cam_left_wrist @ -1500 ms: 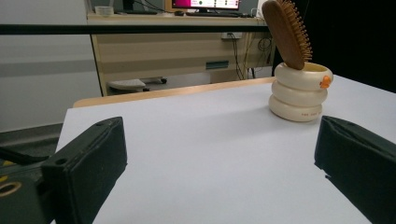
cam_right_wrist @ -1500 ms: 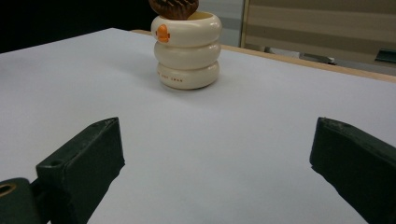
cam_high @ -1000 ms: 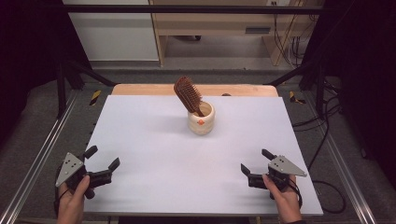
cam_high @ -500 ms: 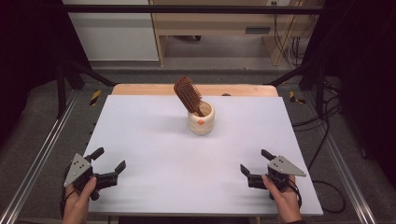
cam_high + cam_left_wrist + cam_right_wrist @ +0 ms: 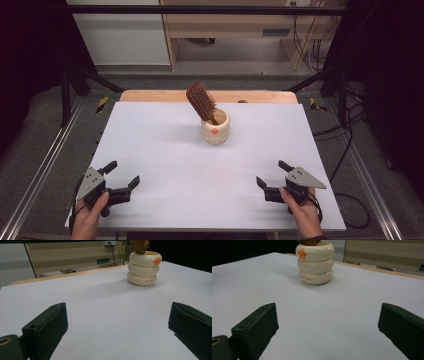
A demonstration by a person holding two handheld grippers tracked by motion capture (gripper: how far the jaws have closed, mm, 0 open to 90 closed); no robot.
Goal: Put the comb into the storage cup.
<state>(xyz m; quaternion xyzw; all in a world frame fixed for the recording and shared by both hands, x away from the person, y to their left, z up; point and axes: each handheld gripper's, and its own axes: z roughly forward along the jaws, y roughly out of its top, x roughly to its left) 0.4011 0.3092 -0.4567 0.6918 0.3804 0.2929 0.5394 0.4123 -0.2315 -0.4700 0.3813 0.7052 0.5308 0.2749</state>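
Nearest you: left gripper (image 5: pixel 121 176) sits at the near-left corner of the table (image 5: pixel 165 150), right gripper (image 5: pixel 270 176) at the near-right, both w/ jaws spread wide and holding nothing. From each gripper view you're looking between the two black jaws straight at bare white top, nothing in the way

Mid table is all open. Further back, a bit past centre, stands the cup (image 5: pixel 215 127), a cream ribbed thing w/ a small orange mark. The brush (image 5: pixel 200 102) stands in it handle down, head up and tilted toward the left-rear. Left gripper view puts the cup (image 5: pixel 144 268) up-right, right gripper view has it (image 5: pixel 315 263) up-left, so both are already roughly aimed at it

My guess is the brush is what you're after. Tips, imo:
- go in w/ one gripper, keep the other low and out of the way, or use it to steady the cup since that looks light enough to tip
- grab the neck just below the bristles, not the bristles themselves, they'd prob give and slip
- lift along the tilt of the handle, not straight up, else it'll drag on the rim and pull the cup over

Room-wise: plenty on both sides of the cup, well clear of every edge. Wood strip shows at the far edge, black frame posts off both far corners, so don't overshoot back there
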